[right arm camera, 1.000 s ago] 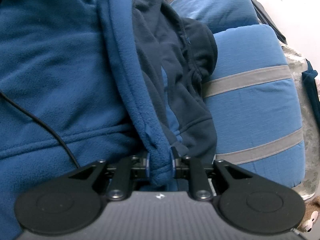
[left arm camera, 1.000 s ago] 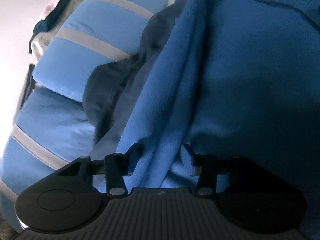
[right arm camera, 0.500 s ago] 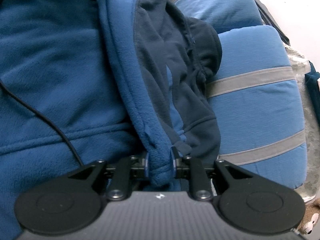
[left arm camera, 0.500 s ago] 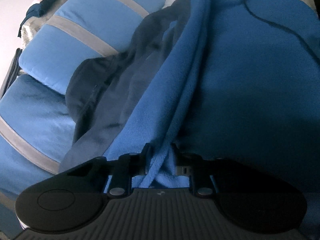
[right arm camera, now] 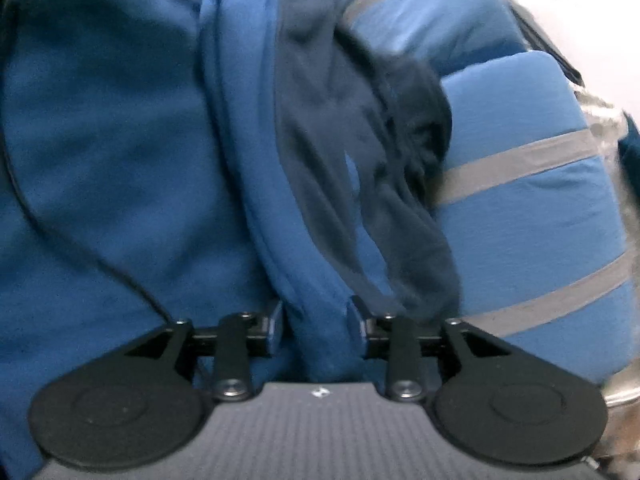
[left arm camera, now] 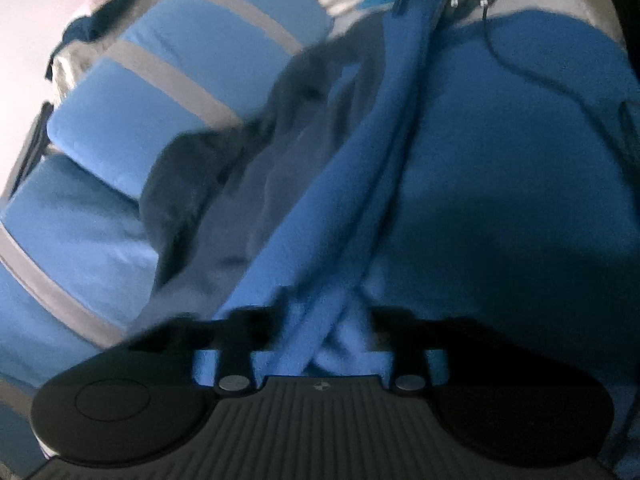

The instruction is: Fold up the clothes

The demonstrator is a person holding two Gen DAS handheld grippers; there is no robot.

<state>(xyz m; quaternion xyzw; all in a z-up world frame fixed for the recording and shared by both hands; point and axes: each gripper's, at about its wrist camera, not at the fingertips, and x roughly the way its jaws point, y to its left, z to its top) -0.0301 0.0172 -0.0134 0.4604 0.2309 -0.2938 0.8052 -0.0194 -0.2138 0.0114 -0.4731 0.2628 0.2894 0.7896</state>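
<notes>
While both views blur, my left gripper (left arm camera: 326,316) and right gripper (right arm camera: 318,320) have just been opening, jaws now parted with the blue fleece jacket's (right arm camera: 120,140) folded edge loose between them. Jacket lies over blue grey-striped cushions (right arm camera: 528,208), its navy lining (right arm camera: 360,128) showing.

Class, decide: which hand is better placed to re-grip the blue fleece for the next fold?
Probably right. Both tools' jaws have just been opening. The right tool has one thick fold of the blue fleece centred between its fingers; at the left tool two folds cross, blurred.
</notes>
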